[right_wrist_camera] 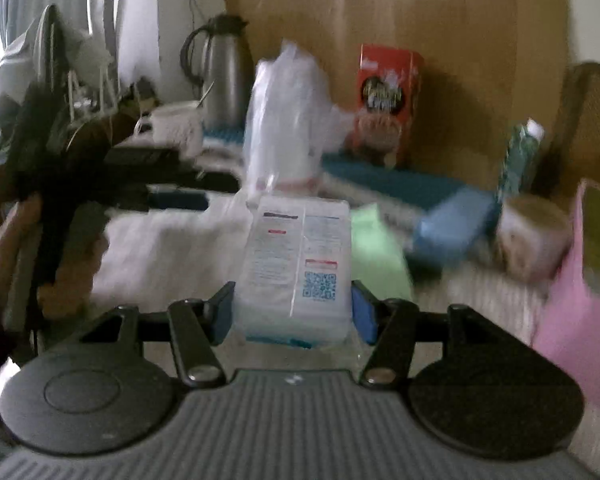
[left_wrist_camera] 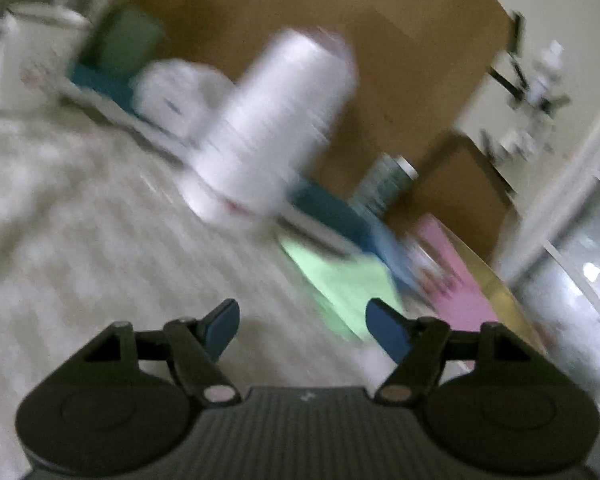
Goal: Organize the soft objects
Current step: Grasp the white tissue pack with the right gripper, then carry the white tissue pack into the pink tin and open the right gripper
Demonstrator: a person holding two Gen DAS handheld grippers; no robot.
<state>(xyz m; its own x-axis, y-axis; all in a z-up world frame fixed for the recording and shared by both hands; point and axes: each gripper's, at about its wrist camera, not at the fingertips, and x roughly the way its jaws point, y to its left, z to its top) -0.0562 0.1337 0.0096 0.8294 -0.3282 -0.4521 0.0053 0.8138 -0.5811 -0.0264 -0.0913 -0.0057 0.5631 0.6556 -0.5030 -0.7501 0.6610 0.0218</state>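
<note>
I am part-way through tidying the soft things: my right gripper (right_wrist_camera: 292,312) has a flat white tissue pack (right_wrist_camera: 300,256) between its jaws, both blue pads pressed against its sides, so I judge it held and in transit over the table (right_wrist_camera: 172,248), near me and just in front of the tall bagged stack of white cups (right_wrist_camera: 284,120). My left gripper (left_wrist_camera: 302,330) hangs with its jaws roughly half open and nothing between them, above the pale cloth on the table.

The next move, I judge, calls for carrying the pack to wherever the soft goods are being gathered and setting it down flat before easing the pads apart; which spot that is I cannot tell, since both views are blurred.

Counting what I can make out: one tissue pack in my grip, one green cloth (right_wrist_camera: 376,252) just right of it, one pink cloth (right_wrist_camera: 572,320) at the far right, one blue box-like thing (right_wrist_camera: 452,228) beyond the green cloth, and one round roll (right_wrist_camera: 532,236) beside that. Farther back stand one red carton (right_wrist_camera: 388,100) and one steel jug (right_wrist_camera: 224,76).
</note>
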